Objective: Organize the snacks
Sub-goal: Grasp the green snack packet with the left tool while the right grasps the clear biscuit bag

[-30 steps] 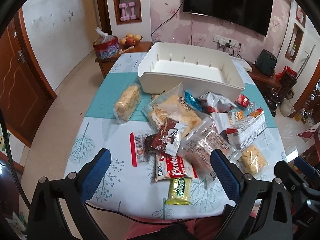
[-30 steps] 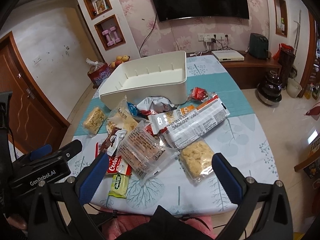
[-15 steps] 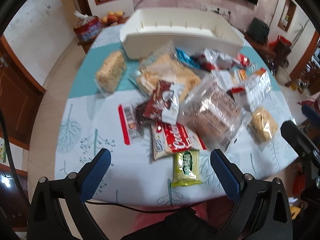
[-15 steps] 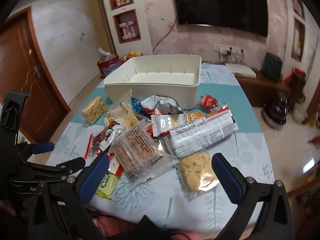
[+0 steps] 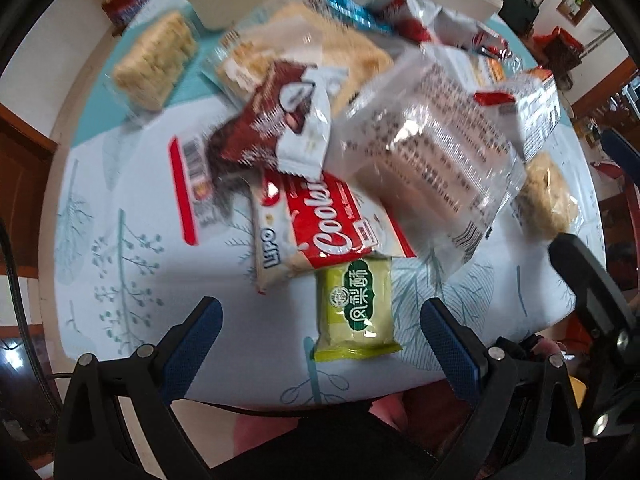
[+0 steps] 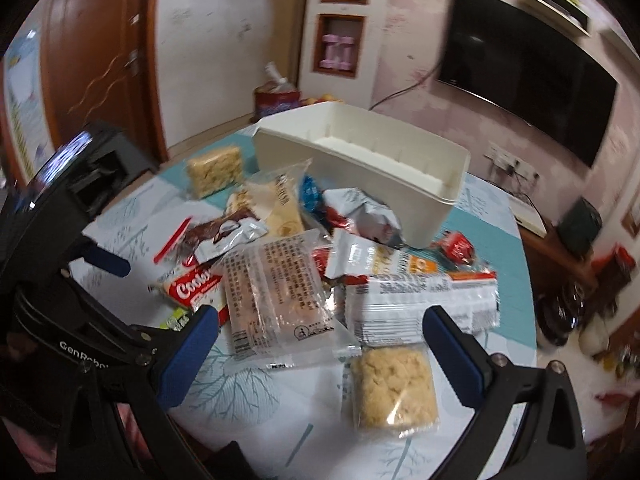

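Note:
A pile of snack packets lies on the table before a white bin [image 6: 360, 168]. My left gripper [image 5: 320, 320] is open and empty, low over a small green packet [image 5: 354, 312] that lies between its fingers. Beyond it are a red Cookies pack [image 5: 320, 224], a brown-and-white wrapper [image 5: 280, 120] and a clear cracker pack [image 5: 432, 148]. My right gripper [image 6: 320, 332] is open and empty above the clear cracker pack [image 6: 276, 296]. A yellow rice-crisp block [image 6: 390, 388] lies near its right finger. The left gripper's body [image 6: 68, 280] shows at the left of the right wrist view.
The table [image 5: 140, 240] has a white tree-print cloth with a teal band. Another rice-crisp block [image 5: 154, 64] lies apart at far left. A long white-and-orange pack [image 6: 420, 300] lies right of the pile. A sideboard with a fruit bowl, a TV and a door stand behind.
My left gripper has dropped and moved in toward the green packet, which now lies between its fingers. My right gripper has swung left and lower over the pile. Both stay open.

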Available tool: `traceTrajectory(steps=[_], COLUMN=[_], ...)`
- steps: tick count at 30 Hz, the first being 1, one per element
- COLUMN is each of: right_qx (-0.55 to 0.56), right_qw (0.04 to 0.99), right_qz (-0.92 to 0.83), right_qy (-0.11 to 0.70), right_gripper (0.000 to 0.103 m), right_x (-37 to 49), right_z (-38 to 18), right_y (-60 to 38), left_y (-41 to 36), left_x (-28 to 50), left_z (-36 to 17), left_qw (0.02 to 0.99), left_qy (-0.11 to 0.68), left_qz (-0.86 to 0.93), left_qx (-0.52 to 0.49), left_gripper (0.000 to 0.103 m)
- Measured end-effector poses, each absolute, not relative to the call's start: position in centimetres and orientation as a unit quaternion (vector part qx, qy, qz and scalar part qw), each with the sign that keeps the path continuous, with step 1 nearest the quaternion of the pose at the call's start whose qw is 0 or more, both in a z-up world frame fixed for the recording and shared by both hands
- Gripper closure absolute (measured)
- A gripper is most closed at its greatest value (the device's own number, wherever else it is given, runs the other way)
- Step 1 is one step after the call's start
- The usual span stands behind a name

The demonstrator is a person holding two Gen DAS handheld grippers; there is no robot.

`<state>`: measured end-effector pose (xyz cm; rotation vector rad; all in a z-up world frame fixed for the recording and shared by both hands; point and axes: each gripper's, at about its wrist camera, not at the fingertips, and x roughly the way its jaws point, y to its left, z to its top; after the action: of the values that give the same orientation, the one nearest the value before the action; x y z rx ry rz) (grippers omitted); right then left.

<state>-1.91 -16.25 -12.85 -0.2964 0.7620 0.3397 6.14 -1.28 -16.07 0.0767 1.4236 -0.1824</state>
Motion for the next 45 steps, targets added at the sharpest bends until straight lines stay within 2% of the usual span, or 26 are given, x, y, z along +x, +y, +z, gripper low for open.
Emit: traceTrajectory(steps=[6,8,12,16,18,20,22,29,37,45], right_qx=[-0.153,-0.158,-0.157,-0.157,-0.158,-0.164,-0.169,-0.167,-0.154,-0.142], right_qw=[0.887,0.881,0.866,0.858,0.853,0.849,0.844,0.842,0.843,0.839], right_qz=[0.203,0.213,0.245,0.254,0.260,0.264,0.269,0.268,0.265,0.266], right_qy=[0.386,0.391,0.407,0.417,0.424,0.428,0.432,0.438,0.441,0.453], right_gripper=[0.001,0.002,0.009,0.009,0.009,0.011,0.016,0.020,0.033,0.035], right_x=[-0.8,-0.3,0.7,1.5,2.0,2.2,2.3,2.7,2.4,1.1], right_z=[-14.5,-15.1,-16.1,-16.8,-17.2,-17.6,-18.0,-18.8,-18.7,-18.0], right_y=[-15.6,-15.2,-14.7,-14.5,-14.5,-14.2,-13.8,-13.3,-13.5,-13.3], left_y=[-1.5,-1.6,-1.2,-1.3,-1.2,-1.5,-1.3,-1.4,0.6,2.7], left_x=[6.9,7.1,7.9,8.2,8.6,8.6,9.3,9.5,7.6,6.4], left_z=[-18.1,-18.6,-19.8,-20.1,-19.7,-19.3,-19.2,-19.1,-19.1,-17.6], left_qw=[0.736,0.732,0.733,0.736,0.738,0.739,0.740,0.739,0.733,0.733], left_qy=[0.672,0.676,0.677,0.673,0.671,0.668,0.667,0.668,0.673,0.670], left_qz=[-0.078,-0.078,-0.073,-0.073,-0.076,-0.080,-0.087,-0.088,-0.096,-0.116], left_qx=[0.033,0.028,0.017,0.017,0.016,0.014,0.008,0.001,-0.009,-0.006], left_gripper=[0.020,0.029,0.033,0.039,0.046,0.060,0.067,0.068,0.068,0.068])
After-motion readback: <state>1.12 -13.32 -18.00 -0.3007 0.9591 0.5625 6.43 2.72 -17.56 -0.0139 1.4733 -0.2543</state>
